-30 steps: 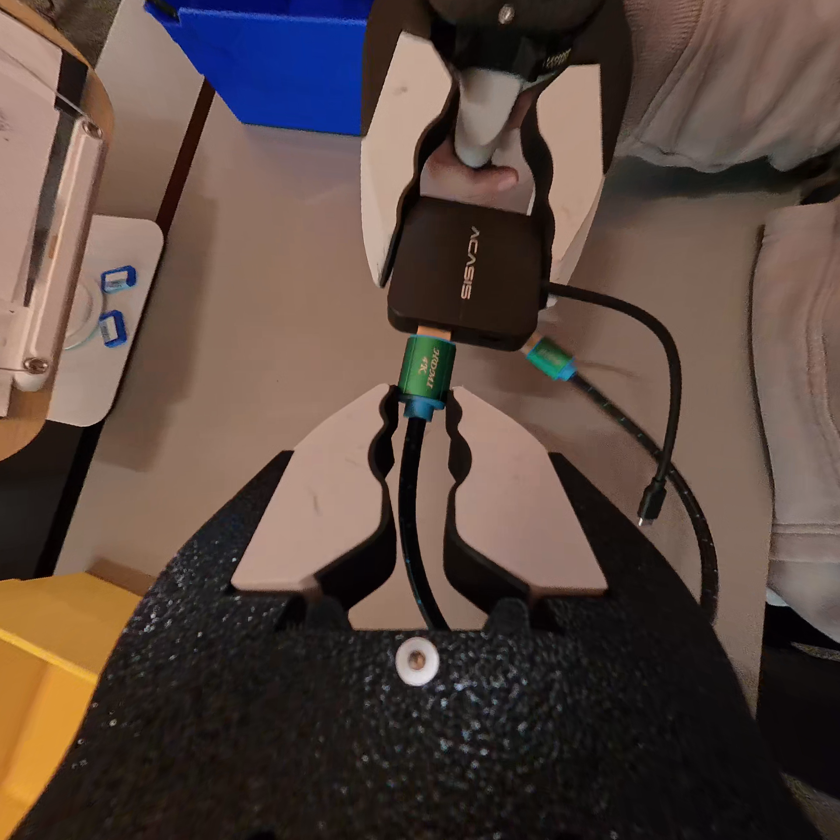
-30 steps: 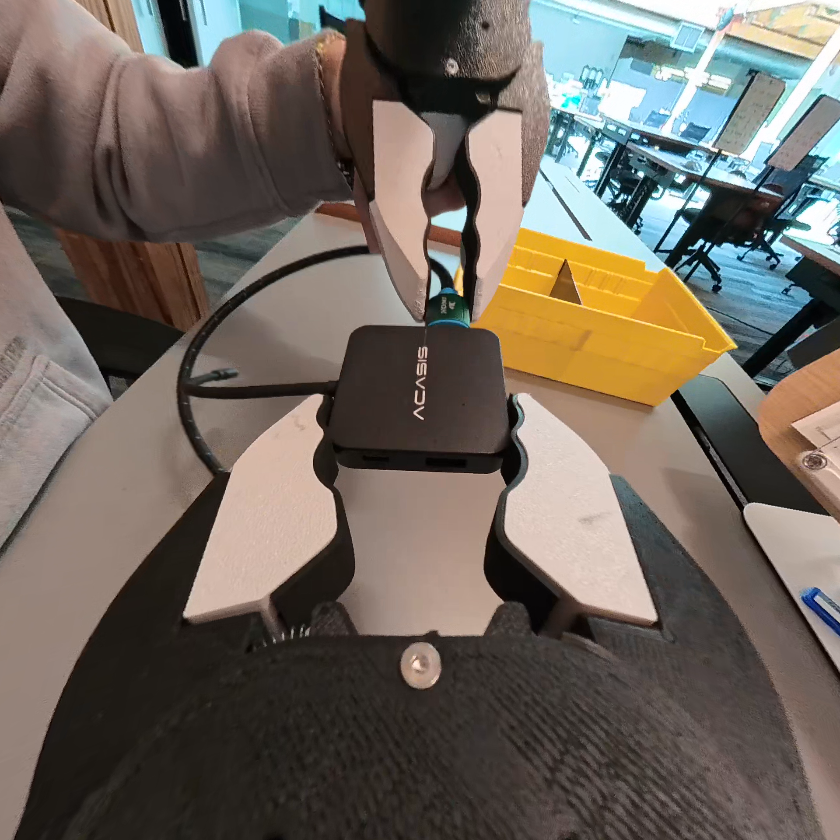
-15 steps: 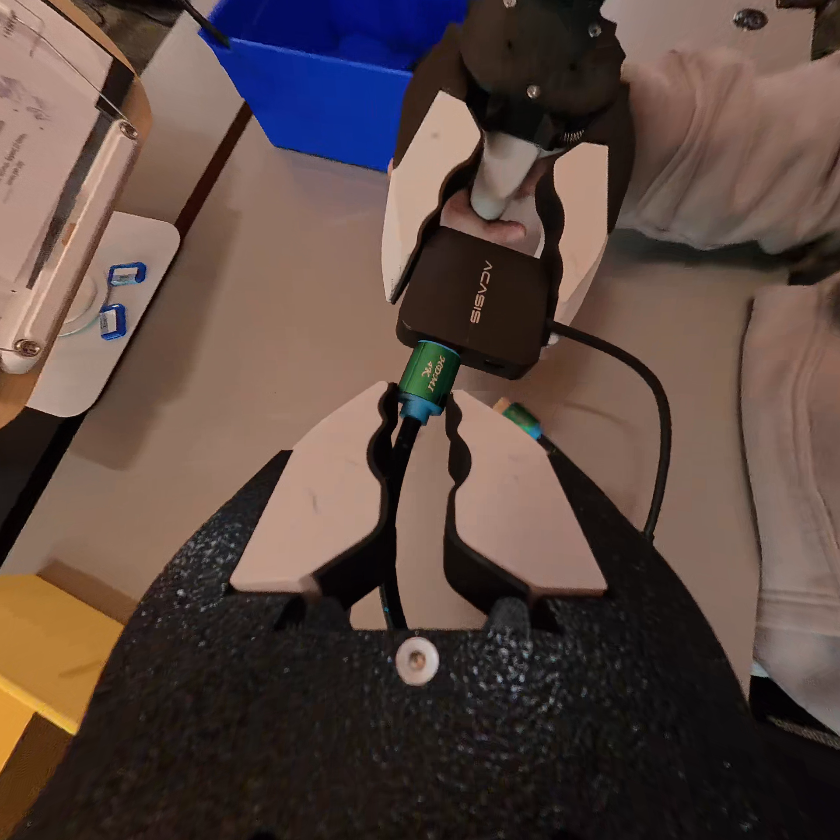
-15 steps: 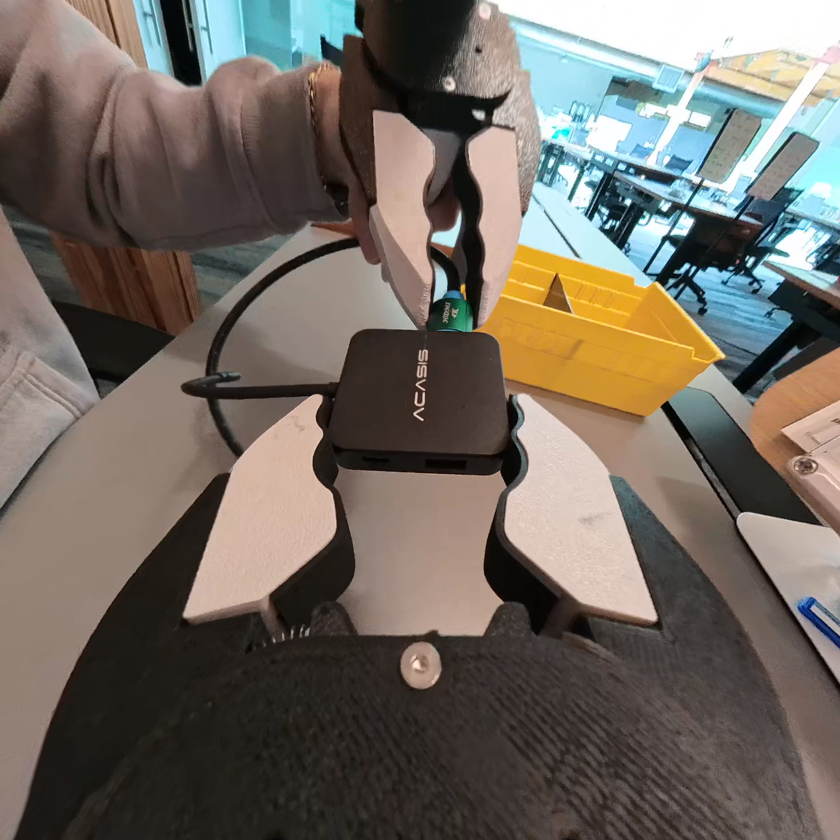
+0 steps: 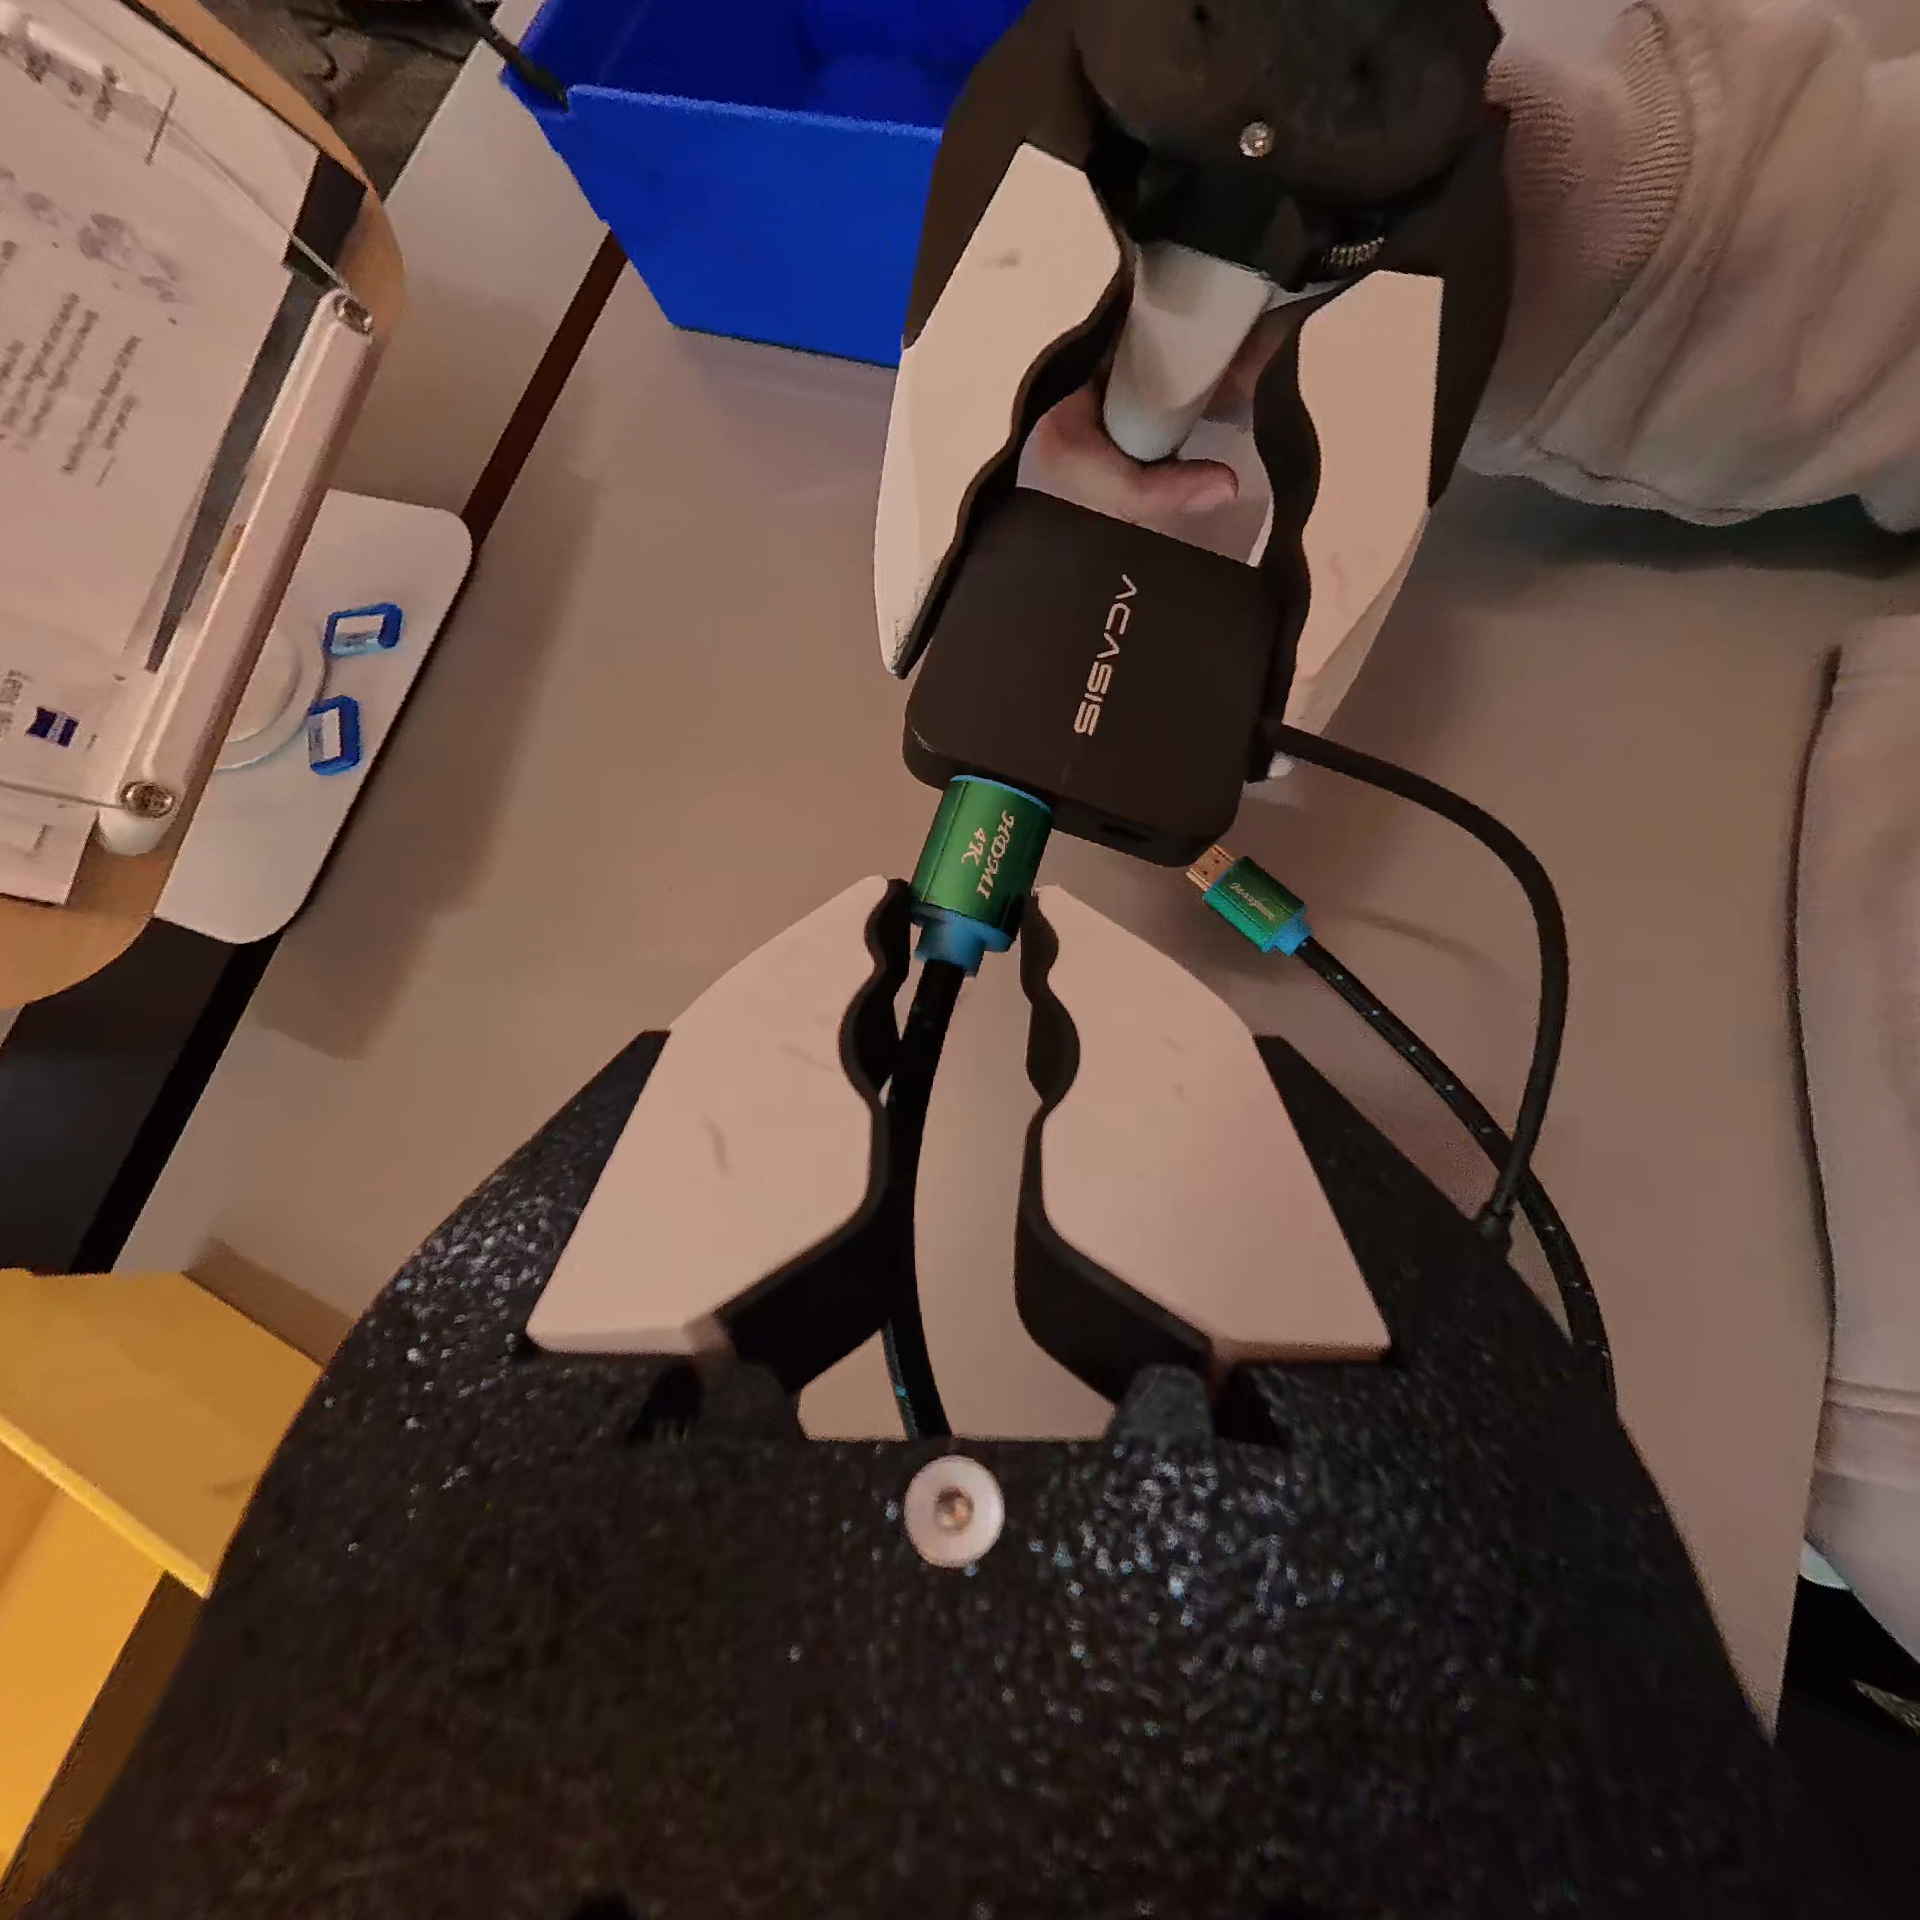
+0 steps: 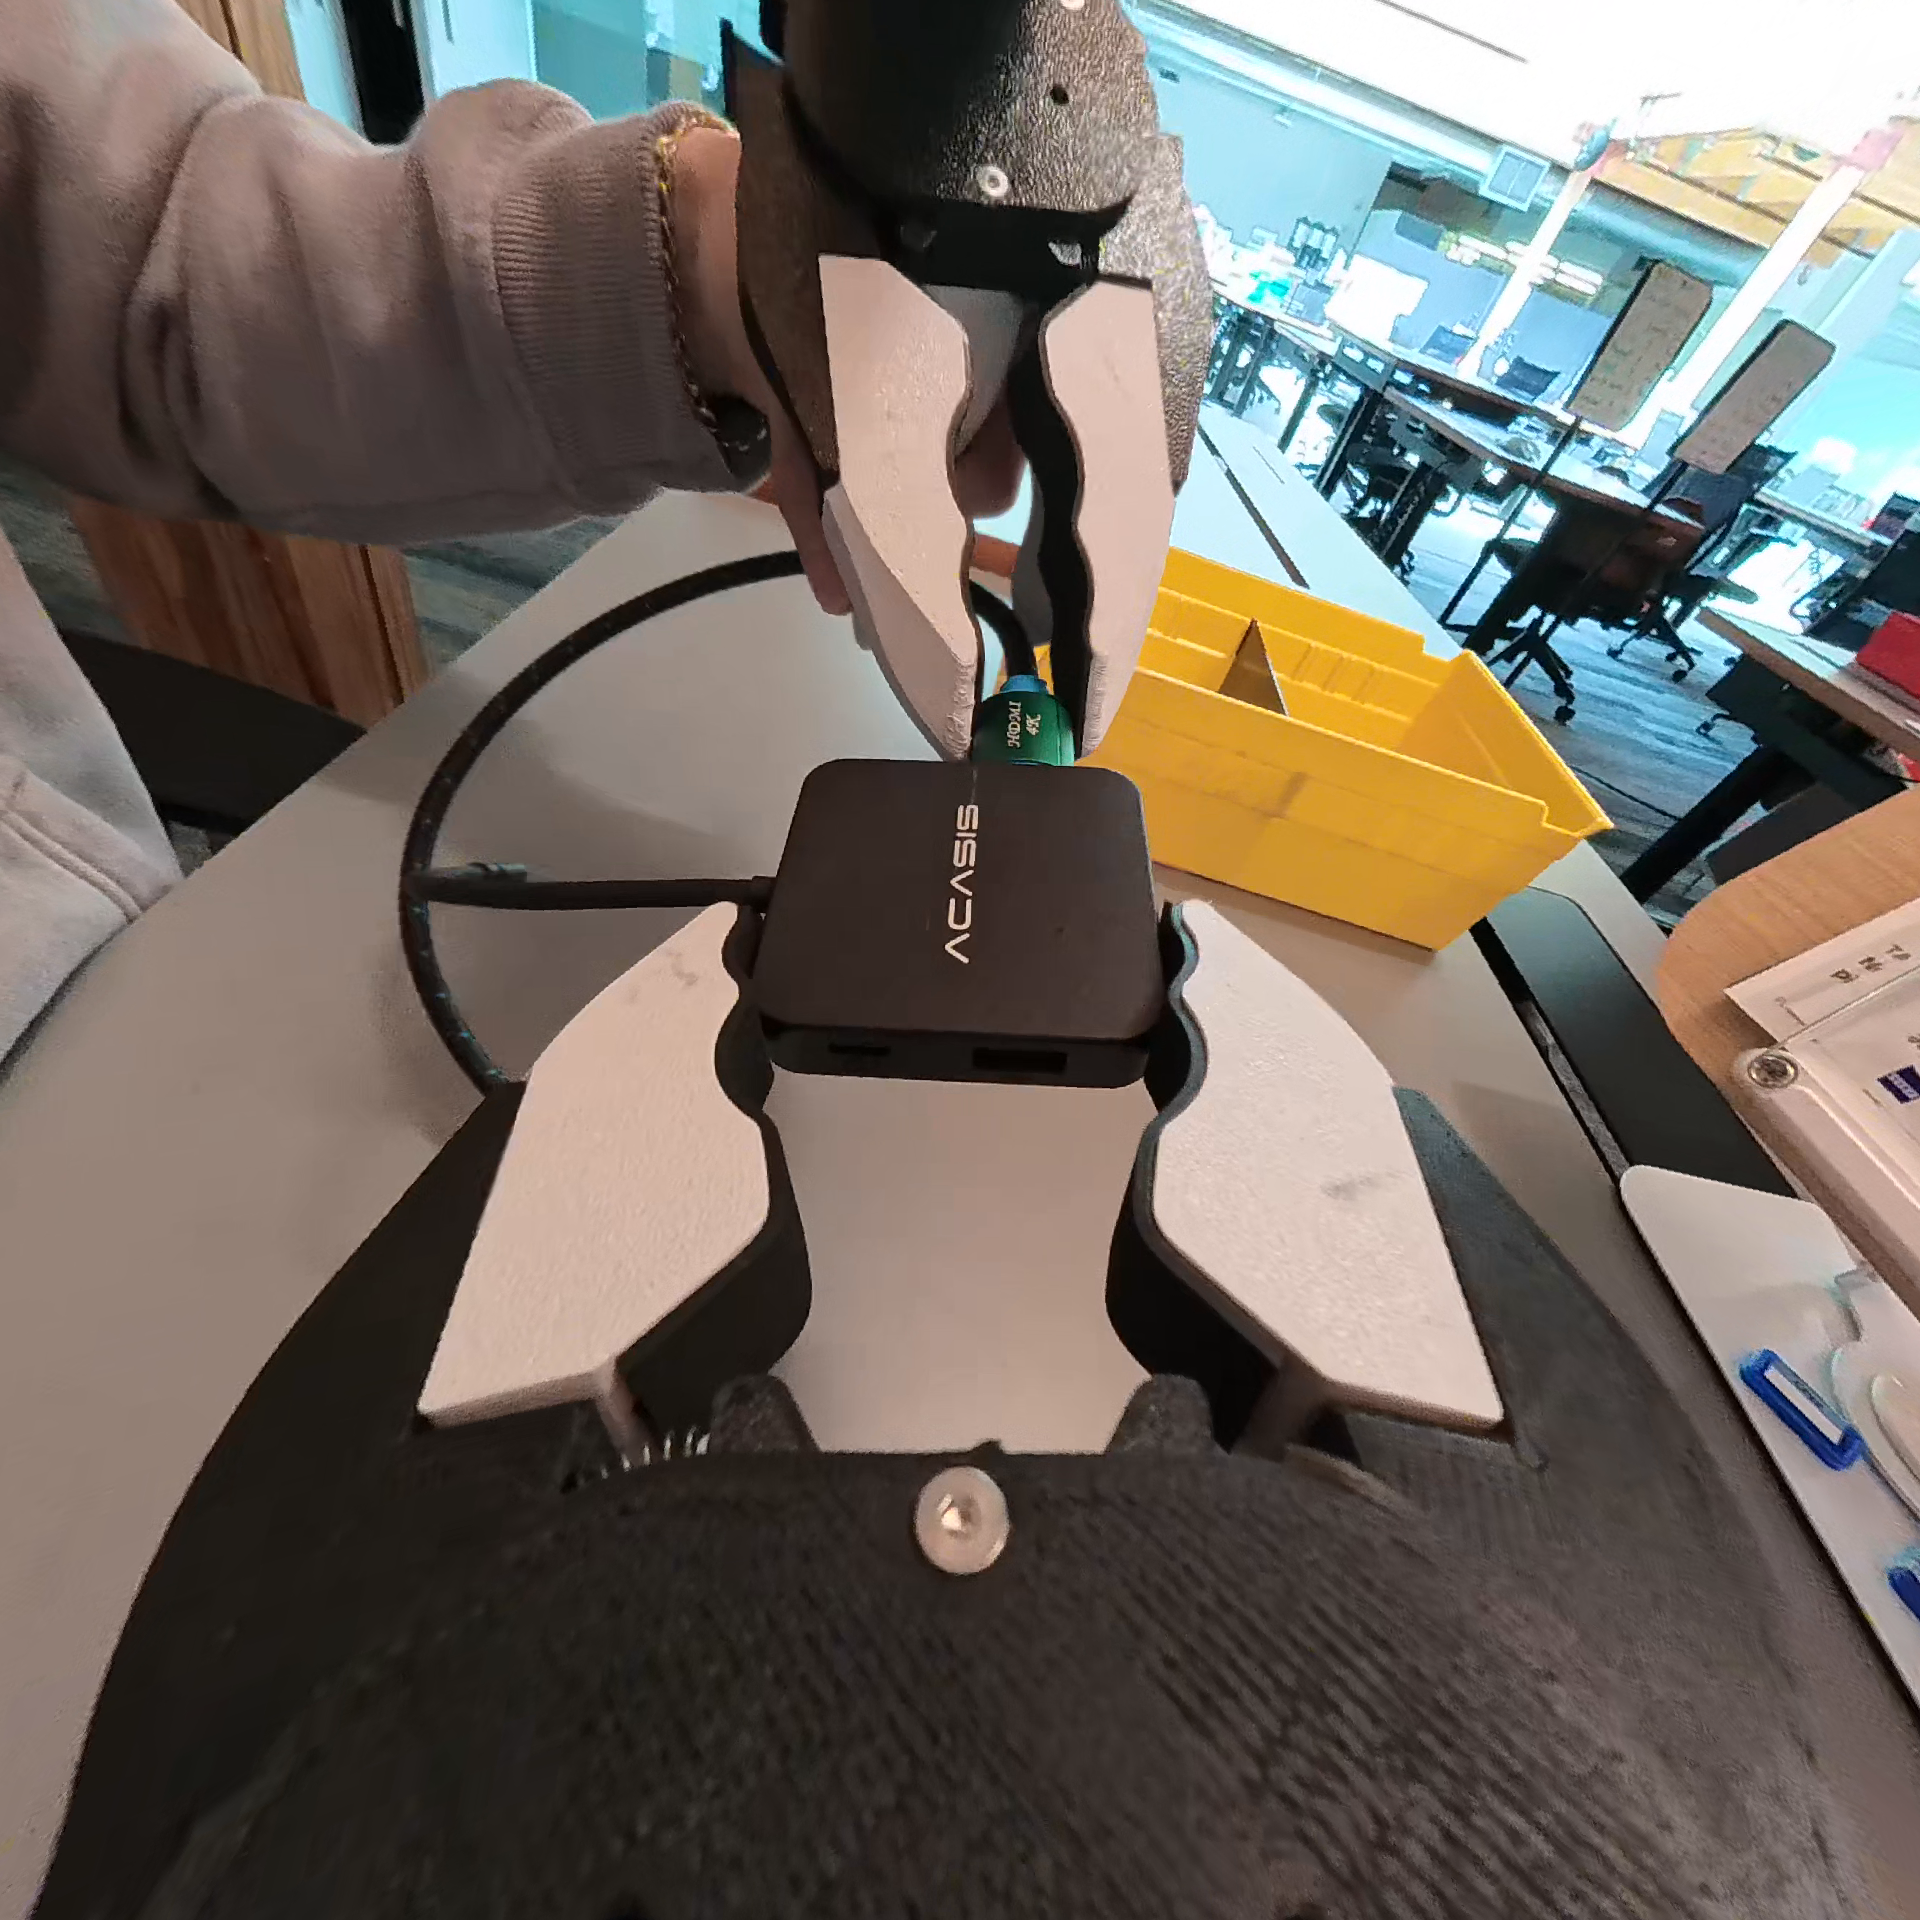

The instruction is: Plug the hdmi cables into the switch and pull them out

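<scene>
The black square switch [image 6: 961,894] is clamped at its two sides by my right gripper [image 6: 961,966], a little above the grey table [image 6: 260,1039]. My left gripper [image 5: 961,904] is shut on the green HDMI plug [image 5: 977,852] at its blue collar. That plug sits fully in the switch's far port, with no metal showing. It also shows in the right wrist view [image 6: 1020,725] between the left gripper's fingertips. A second green HDMI plug [image 5: 1252,909] lies loose on the table beside the switch. The switch's own black cable [image 5: 1538,935] loops off to the right.
A blue bin [image 5: 748,187] stands beyond the switch. A yellow bin [image 6: 1330,790] is behind the left gripper. A white pad with blue clips [image 5: 312,707] and a clear sign holder with papers [image 5: 125,416] sit at the table's side. The person's grey sleeve [image 6: 312,291] is close.
The green plug went from partly in, with its gold tip showing, to fully seated in the switch. Both grippers and the switch shifted and tilted slightly. The loose plug now shows clear of the switch.
</scene>
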A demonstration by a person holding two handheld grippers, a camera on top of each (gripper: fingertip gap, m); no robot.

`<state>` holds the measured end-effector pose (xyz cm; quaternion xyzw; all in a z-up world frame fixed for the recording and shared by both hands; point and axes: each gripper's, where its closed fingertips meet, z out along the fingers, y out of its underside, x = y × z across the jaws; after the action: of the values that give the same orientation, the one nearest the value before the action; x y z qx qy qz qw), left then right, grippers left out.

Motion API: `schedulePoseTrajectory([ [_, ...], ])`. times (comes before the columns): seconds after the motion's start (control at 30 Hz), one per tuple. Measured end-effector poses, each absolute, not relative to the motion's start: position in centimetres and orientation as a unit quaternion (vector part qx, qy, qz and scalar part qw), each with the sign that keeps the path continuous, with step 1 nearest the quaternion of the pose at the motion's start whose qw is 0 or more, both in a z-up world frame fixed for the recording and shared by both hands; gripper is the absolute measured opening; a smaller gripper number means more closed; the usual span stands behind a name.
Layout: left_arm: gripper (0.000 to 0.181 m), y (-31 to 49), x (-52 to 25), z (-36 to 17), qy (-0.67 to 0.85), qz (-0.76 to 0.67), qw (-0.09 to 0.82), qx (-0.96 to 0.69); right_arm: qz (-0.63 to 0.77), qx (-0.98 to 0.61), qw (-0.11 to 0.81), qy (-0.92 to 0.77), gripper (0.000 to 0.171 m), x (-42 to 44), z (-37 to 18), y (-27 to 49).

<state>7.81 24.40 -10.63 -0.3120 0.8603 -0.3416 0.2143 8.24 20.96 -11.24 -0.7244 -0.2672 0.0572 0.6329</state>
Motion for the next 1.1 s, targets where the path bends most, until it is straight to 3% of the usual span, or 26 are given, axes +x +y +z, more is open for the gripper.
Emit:
schedulePoseTrajectory([
  [0.03, 0.020, 24.3, 7.8, -10.4, 0.860, -0.347, 0.212, -0.307, 0.062, -0.721, 0.636, -0.267, 0.072, 8.2, -11.1, 20.9],
  [0.27, 0.022, 24.3, 8.4, -9.4, 0.850, -0.368, 0.242, -0.288, 0.041, -0.722, 0.641, -0.259, 0.073, 8.7, -10.5, 20.9],
  [0.43, 0.049, 26.4, 8.3, 2.3, 0.692, -0.542, 0.387, -0.278, -0.032, -0.725, 0.648, -0.231, 0.072, 11.5, -7.3, 18.8],
  [0.53, 0.044, 30.4, 6.5, 7.2, 0.573, -0.634, 0.427, -0.296, -0.130, -0.723, 0.659, -0.159, 0.072, 16.8, -3.6, 13.8],
  [0.67, 0.043, 32.6, 7.0, 2.9, 0.581, -0.621, 0.394, -0.350, -0.308, -0.671, 0.674, 0.020, 0.073, 25.0, 1.5, 3.7],
  [0.73, 0.043, 31.8, 7.5, -0.4, 0.613, -0.603, 0.357, -0.364, -0.395, -0.654, 0.639, 0.090, 0.073, 27.8, 2.2, -1.1],
  [0.9, 0.044, 28.6, 8.9, -4.1, 0.662, -0.586, 0.305, -0.354, -0.475, -0.708, 0.492, 0.174, 0.073, 31.0, -0.6, -7.2],
  [1.1, 0.048, 24.6, 10.3, -6.9, 0.726, -0.543, 0.269, -0.327, -0.463, -0.766, 0.379, 0.235, 0.073, 33.5, -5.3, -7.8],
])
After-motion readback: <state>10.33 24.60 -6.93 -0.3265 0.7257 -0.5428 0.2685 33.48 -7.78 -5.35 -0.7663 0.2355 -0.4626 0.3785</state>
